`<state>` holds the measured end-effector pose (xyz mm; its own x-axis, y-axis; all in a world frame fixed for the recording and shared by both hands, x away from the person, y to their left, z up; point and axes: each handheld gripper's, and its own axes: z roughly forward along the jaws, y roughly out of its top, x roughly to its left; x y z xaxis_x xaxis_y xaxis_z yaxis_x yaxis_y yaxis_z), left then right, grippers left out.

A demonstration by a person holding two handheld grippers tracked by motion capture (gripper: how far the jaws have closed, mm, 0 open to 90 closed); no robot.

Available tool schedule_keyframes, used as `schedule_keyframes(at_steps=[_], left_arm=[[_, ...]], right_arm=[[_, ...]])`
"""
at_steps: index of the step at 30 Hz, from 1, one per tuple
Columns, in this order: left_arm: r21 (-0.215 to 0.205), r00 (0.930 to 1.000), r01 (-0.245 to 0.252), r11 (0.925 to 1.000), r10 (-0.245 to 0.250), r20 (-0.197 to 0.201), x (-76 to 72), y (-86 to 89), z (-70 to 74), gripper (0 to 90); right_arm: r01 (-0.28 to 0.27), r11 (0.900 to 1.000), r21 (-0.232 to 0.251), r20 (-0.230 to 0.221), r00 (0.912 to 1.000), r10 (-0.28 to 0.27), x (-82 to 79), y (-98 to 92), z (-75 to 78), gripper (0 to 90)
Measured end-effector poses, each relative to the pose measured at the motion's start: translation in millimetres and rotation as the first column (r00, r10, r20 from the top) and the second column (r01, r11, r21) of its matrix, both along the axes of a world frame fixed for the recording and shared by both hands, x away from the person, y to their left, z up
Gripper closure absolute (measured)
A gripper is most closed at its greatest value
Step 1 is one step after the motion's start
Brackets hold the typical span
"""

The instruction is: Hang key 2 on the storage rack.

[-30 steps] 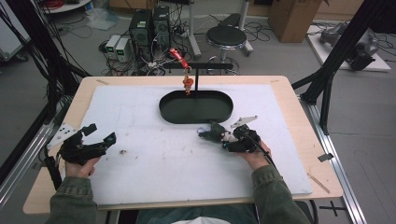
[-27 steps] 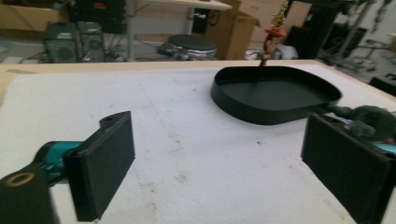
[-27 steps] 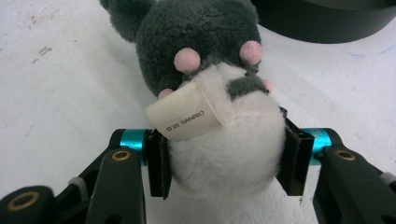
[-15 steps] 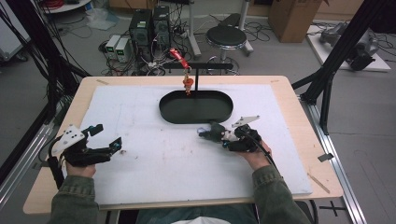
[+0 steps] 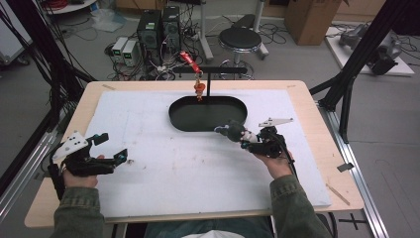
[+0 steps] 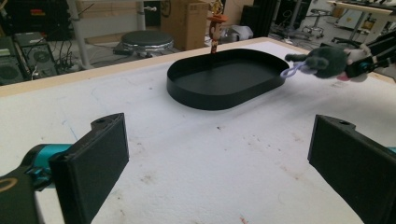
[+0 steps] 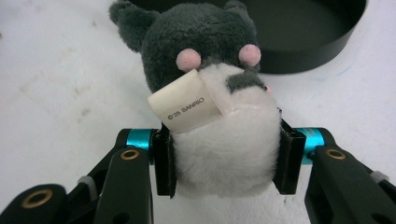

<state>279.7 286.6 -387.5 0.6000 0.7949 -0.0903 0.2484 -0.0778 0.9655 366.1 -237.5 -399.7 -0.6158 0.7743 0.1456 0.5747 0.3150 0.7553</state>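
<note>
Pinching a grey-and-white plush toy (image 7: 219, 93) beside the black tray (image 5: 208, 113), the right gripper (image 5: 250, 140) hovers, apparently off the table; left gripper (image 5: 110, 148) jaws spread wide.

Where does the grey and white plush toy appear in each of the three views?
High view: plush toy right of centre, held by the right gripper.
Left gripper view: plush toy upper right.
Right gripper view: plush toy centre, between the jaws.
Shared landmark: black oval tray, beside the toy.

Left tongs (image 5: 113, 147) gape wide apart; right tongs (image 5: 243, 139) are clamped together.
</note>
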Motion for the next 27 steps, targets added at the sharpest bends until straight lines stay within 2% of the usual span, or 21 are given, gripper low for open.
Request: schedule_keyframes(at_steps=[5,15,21,27], left_arm=[[-0.013,0.9997,0.013,0.9998,-0.013,-0.022,2.1,0.7,-1.6,5.6],[-0.022,0.9992,0.026,0.9994,-0.027,-0.029,2.8,3.5,-4.0,5.6],[-0.043,0.9995,0.013,0.999,-0.014,-0.029,2.7,6.7,-5.2,5.6],[-0.041,0.9995,0.014,0.9991,-0.016,-0.028,2.7,7.2,-5.5,5.6]], right_arm=[[0.011,0.999,0.049,0.021,0.9997,-0.012,0.4,-2.9,15.4,53.3],[0.018,0.999,0.044,0.073,0.9971,-0.021,11.0,10.3,45.6,53.2],[0.032,0.998,0.046,0.083,0.9959,-0.035,19.0,17.4,58.9,53.2],[0.049,0.998,0.05,0.083,0.9951,-0.053,27.2,20.7,66.7,53.2]])
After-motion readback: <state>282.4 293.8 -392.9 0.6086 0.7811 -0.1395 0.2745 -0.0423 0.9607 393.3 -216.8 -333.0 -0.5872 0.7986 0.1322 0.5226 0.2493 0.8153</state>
